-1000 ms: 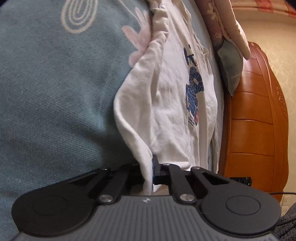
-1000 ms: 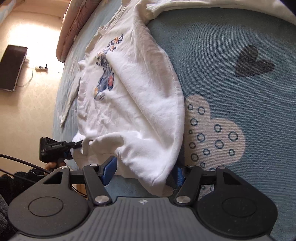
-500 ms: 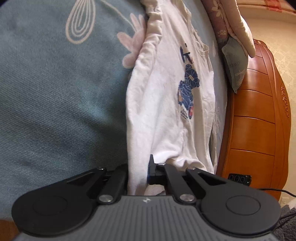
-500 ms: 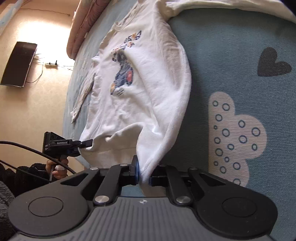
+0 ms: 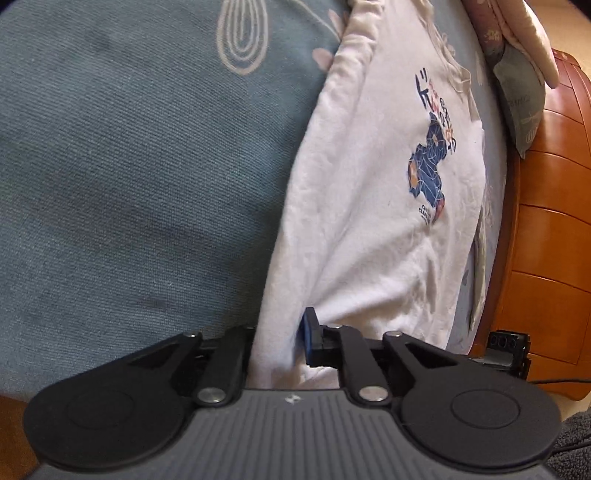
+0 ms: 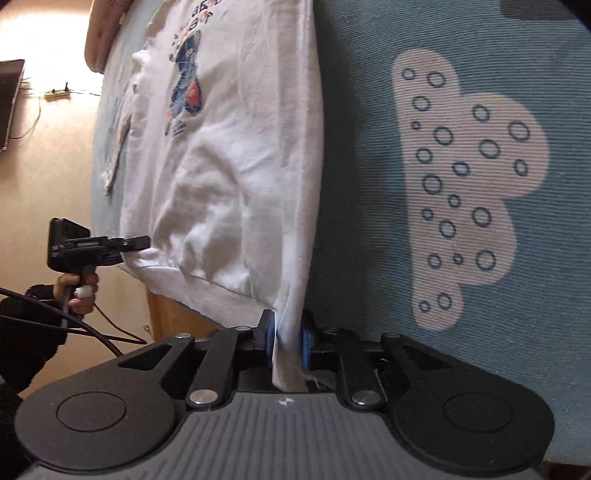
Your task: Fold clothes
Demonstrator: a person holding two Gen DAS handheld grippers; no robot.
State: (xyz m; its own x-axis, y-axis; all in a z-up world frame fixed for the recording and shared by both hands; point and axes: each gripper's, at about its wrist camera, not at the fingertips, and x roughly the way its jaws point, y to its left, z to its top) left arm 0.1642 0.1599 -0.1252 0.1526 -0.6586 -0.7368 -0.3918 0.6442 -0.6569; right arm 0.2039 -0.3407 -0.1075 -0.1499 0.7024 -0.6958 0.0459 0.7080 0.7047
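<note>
Fingers first: both pairs pinch the hem of the shirt [image 5: 373, 206], one at each bottom corner. Right gripper [image 6: 287, 345] has its blue pads [image 6: 268, 341] pressed on a bunched fold of white cloth; its jaws have just eased a little wider after clamping, cloth between them. Left gripper [image 5: 275, 345] likewise clamps the hem, cloth filling the narrow gap between its fingers, jaws just eased slightly apart too; in the right wrist view the left gripper's tips meet the far hem corner, held by a hand [image 6: 75, 291] in a dark sleeve. Bed [image 5: 129, 177] largest: teal cover with pale prints, a whisk outline [image 5: 242, 35] and a bubbled cloud shape [image 6: 465, 181]. Shirt lies front-up along the bed, stretched flat from hem toward collar, blue figure print [image 5: 428, 173] on its chest, bottom edge lifted off the bed's edge between the two grippers. Orange wooden bed frame [image 5: 546, 236] runs along one side, with a grey pillow [image 5: 524, 99] and pink quilt [image 5: 517, 33] beside the collar end. Beige floor beyond the other side, dark flat screen [image 6: 9, 99] and a power strip [image 6: 55, 94] on it, cables trailing from the left gripper.
</note>
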